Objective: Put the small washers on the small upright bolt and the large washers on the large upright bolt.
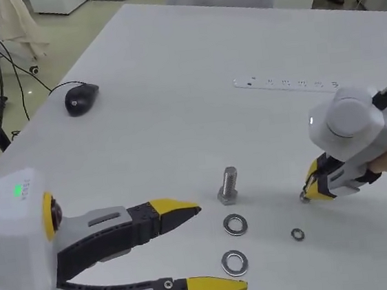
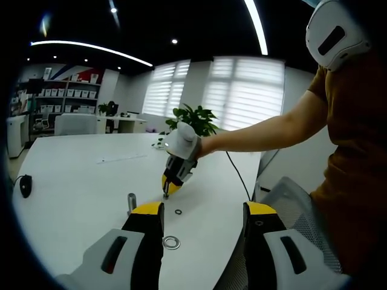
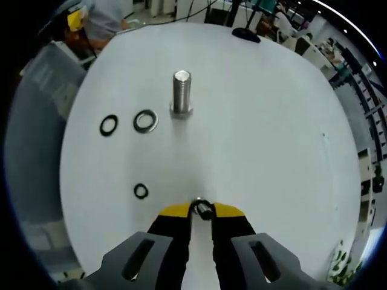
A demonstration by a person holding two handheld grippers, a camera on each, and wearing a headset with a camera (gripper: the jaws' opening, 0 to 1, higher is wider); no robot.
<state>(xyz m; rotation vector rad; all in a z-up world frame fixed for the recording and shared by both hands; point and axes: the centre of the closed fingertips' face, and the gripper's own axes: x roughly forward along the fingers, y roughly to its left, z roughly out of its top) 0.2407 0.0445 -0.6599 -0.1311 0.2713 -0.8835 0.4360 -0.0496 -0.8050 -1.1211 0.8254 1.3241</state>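
Observation:
The large upright bolt (image 1: 228,185) stands mid-table, with two large washers (image 1: 235,224) (image 1: 234,262) flat in front of it and a small washer (image 1: 298,234) to their right. My left gripper (image 1: 215,250) is open, its yellow tips on either side of the nearer large washer (image 2: 171,243), above the table. My right gripper (image 1: 309,194) is tipped down onto the table right of the big bolt. In its own view the right gripper (image 3: 202,208) is shut on a small dark washer (image 3: 205,210), right at the top of the small upright bolt (image 3: 196,201).
A black mouse (image 1: 80,98) lies at the far left of the white table (image 1: 177,119), and a white power strip (image 1: 285,84) at the far right. A person's arm (image 2: 260,133) holds the right gripper. The table's left edge runs diagonally past cables and chairs.

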